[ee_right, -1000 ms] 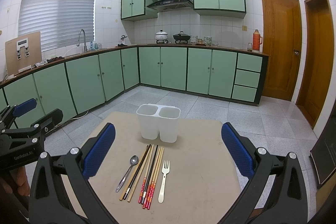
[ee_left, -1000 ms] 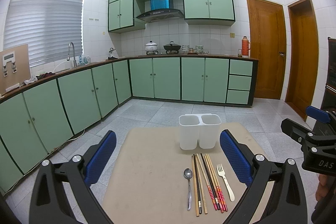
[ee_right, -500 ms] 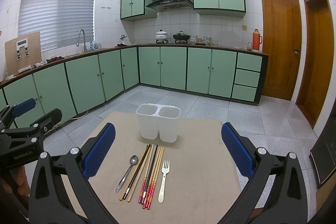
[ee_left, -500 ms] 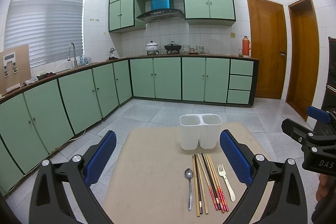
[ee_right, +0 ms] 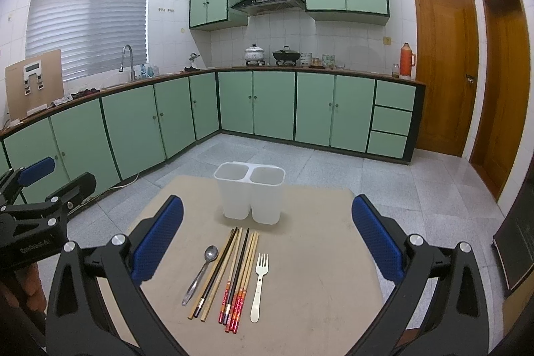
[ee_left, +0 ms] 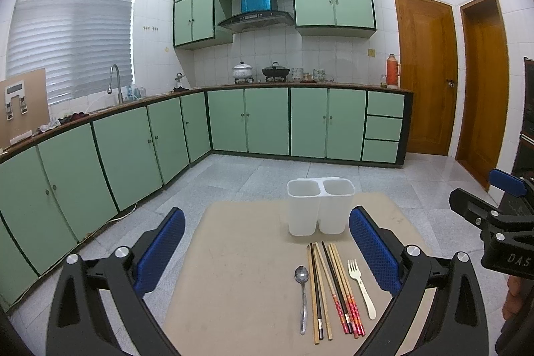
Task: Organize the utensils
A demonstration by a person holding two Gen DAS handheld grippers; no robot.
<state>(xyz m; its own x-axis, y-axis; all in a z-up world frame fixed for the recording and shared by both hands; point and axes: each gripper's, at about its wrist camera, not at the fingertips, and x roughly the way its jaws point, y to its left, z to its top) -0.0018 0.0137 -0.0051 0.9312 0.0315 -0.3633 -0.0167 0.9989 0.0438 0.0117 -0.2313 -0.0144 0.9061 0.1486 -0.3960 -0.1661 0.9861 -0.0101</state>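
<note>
A white two-compartment holder (ee_left: 319, 206) (ee_right: 249, 192) stands empty at the far side of a beige table (ee_left: 240, 282) (ee_right: 317, 256). In front of it lie a metal spoon (ee_left: 302, 296) (ee_right: 201, 272), several wooden, black and red-handled chopsticks (ee_left: 333, 286) (ee_right: 230, 276) and a cream fork (ee_left: 361, 287) (ee_right: 258, 284), side by side. My left gripper (ee_left: 267, 251) hovers open above the table's near left part. My right gripper (ee_right: 267, 242) hovers open over the utensils. Neither holds anything. Each gripper shows at the edge of the other's view.
Green cabinets (ee_left: 267, 122) with a counter, a sink tap (ee_left: 115, 82) and pots run along the back and left walls. Two wooden doors (ee_left: 424, 75) stand at the right. Grey tiled floor (ee_left: 233, 175) surrounds the table.
Almost nothing has changed: the left view has drifted very slightly, shifting the holder a touch to the right. Both grippers stay open.
</note>
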